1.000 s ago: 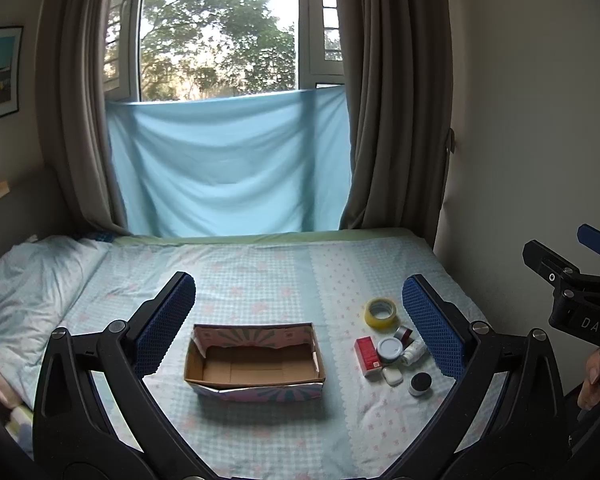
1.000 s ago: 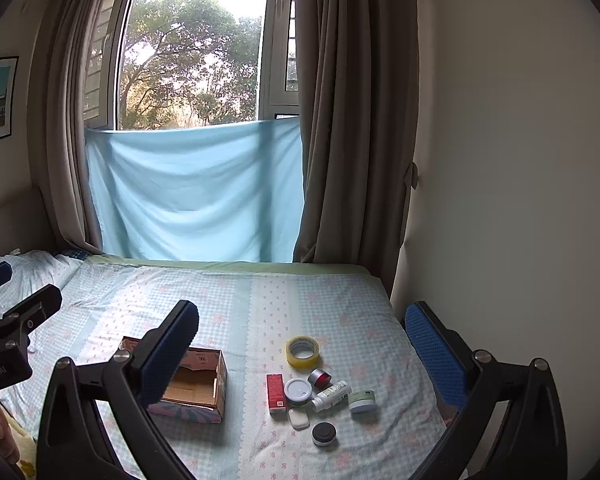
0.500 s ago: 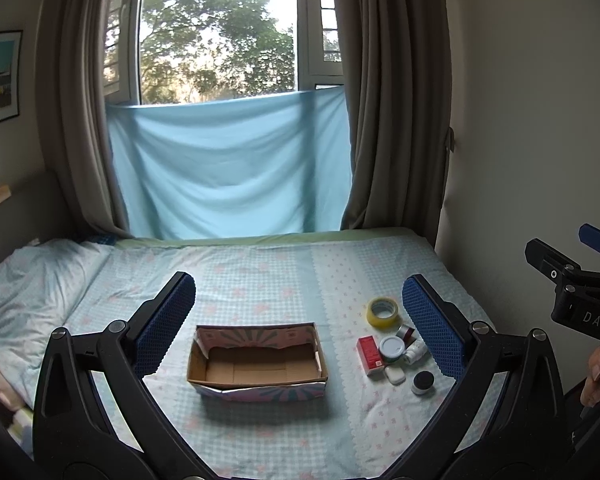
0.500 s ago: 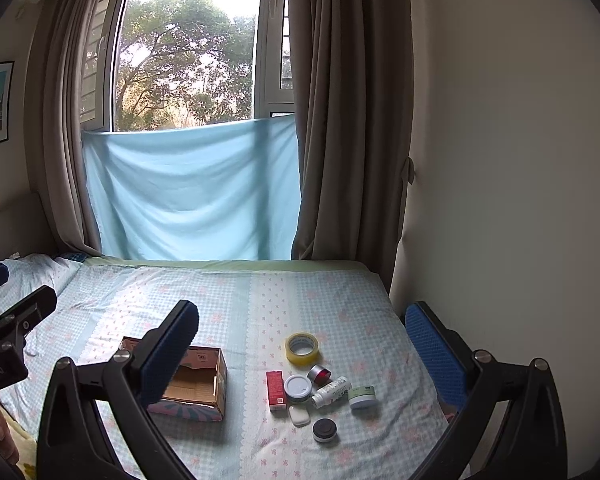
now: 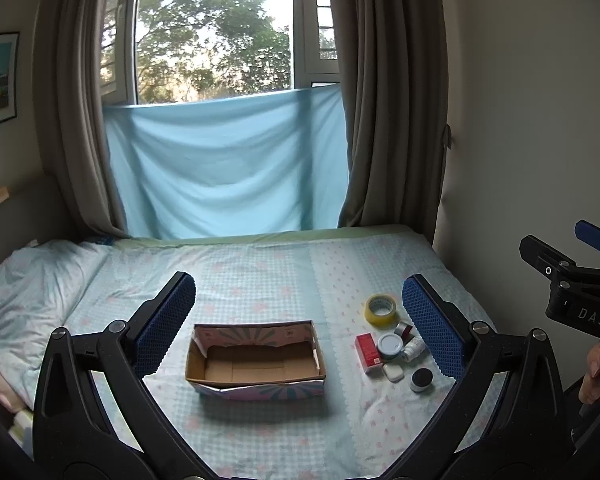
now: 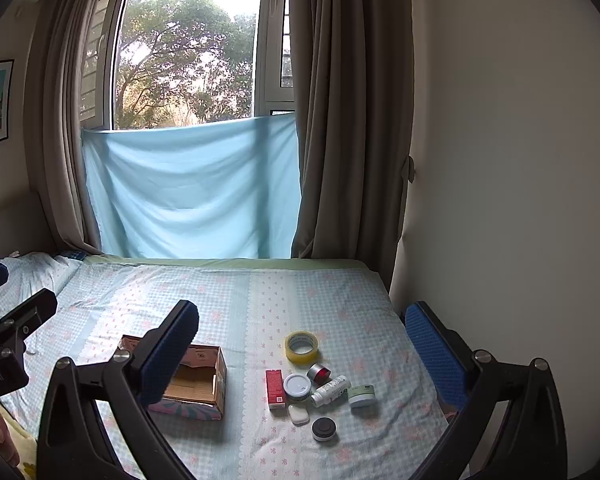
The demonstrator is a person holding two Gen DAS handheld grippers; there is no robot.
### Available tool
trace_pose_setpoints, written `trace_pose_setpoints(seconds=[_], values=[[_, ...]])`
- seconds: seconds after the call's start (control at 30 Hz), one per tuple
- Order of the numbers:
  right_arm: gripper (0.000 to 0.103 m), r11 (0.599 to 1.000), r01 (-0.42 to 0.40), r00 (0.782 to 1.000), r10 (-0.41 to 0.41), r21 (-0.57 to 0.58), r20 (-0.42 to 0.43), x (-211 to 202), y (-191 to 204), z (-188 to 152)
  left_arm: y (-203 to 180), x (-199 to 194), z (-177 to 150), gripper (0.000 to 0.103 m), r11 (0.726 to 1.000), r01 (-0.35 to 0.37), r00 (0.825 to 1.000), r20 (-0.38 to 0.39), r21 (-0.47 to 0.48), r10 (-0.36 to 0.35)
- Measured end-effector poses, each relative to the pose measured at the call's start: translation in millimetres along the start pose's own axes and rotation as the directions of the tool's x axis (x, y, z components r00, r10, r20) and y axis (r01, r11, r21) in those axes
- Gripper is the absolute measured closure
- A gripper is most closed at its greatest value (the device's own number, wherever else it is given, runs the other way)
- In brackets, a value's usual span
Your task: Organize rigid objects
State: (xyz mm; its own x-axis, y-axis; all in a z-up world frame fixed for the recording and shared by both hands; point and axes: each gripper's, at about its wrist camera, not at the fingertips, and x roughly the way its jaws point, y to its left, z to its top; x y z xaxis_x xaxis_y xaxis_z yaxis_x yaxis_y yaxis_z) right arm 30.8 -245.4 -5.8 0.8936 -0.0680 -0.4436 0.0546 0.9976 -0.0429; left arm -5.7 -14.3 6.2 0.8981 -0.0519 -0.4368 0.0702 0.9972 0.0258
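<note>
Cardboard box sits empty on the bed, our landmark; to its right cluster the tape roll, red carton, white-lidded jar, bottle and 2 more jars; our left gripper and right gripper both hang wide, holding nothing; we judge sorting hasn't begun; next we must descend onto 1 item.

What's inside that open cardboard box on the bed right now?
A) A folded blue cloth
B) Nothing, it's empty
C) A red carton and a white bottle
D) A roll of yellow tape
B. The cardboard box shows only its bare brown floor, while the yellow tape roll, red carton and white bottle all lie on the bedsheet beside it.
</note>
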Motion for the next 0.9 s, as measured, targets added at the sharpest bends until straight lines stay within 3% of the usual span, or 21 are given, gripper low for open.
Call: trace_pose_setpoints(seconds=[0.9], values=[[0.000, 1.000, 0.002, 1.000, -0.002, -0.003, -0.006, 2, 3, 0, 4, 11, -6, 0.000, 1.000, 0.015, 1.000, -0.019, -0.010, -0.015]])
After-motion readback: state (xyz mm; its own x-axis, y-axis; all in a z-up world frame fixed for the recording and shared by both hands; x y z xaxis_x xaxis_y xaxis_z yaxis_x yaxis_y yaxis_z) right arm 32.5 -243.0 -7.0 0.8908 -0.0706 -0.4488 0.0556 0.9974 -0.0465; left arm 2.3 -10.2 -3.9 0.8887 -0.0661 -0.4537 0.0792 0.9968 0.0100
